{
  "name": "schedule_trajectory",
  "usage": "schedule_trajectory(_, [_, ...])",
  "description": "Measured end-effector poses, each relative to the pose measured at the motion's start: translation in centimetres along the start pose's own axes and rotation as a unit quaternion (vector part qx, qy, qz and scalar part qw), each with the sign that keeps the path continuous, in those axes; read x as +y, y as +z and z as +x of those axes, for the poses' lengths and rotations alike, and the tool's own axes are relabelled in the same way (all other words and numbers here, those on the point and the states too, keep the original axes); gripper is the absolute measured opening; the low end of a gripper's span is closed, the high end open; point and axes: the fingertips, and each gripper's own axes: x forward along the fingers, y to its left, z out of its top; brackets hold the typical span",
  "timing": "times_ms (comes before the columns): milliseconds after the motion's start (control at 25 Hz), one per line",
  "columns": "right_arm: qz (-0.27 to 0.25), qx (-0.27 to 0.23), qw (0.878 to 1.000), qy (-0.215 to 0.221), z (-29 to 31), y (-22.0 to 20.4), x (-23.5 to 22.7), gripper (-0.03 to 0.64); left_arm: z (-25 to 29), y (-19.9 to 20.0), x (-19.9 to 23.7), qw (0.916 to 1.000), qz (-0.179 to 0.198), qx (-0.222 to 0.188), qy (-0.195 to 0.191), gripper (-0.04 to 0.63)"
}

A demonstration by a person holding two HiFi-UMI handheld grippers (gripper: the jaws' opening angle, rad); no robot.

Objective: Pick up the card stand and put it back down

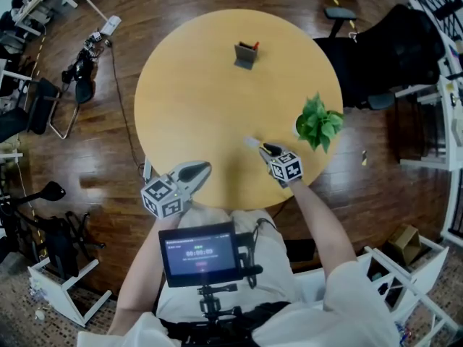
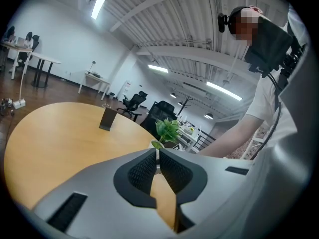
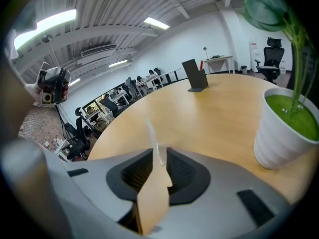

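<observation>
Right gripper view: thin clear card stand (image 3: 153,143) between ribbed fingers (image 3: 138,172).

A round wooden counter (image 1: 195,107) carries a potted plant (image 1: 318,123) at its rim, a clear card stand (image 1: 251,142) near the plant, and a dark holder (image 1: 245,56) well apart from it.

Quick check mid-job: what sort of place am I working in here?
Most likely an open-plan office or lab: a round wooden table, black office chairs beside it, white desks further back, and strip lights under a bare ceiling.
</observation>
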Motion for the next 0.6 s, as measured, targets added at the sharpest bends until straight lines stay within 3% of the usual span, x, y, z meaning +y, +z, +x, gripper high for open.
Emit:
schedule_trajectory(200, [0.018,0.009,1.000,-0.015,-0.2,-0.3,-0.8,0.104,0.6,-0.1,0.5,0.9999,-0.010,-0.006,-0.003,0.017])
schedule_trajectory(320, [-0.001,0.023,1.000,-0.012,0.1,-0.7,-0.7,0.106,0.7,-0.1,0.8,0.9998,-0.015,-0.011,-0.004,0.017])
schedule_trajectory(600, [0.002,0.046,0.999,-0.022,1.0,-0.9,-1.0,0.122,1.1,-0.8,0.6,0.9993,-0.021,0.007,-0.032,0.035])
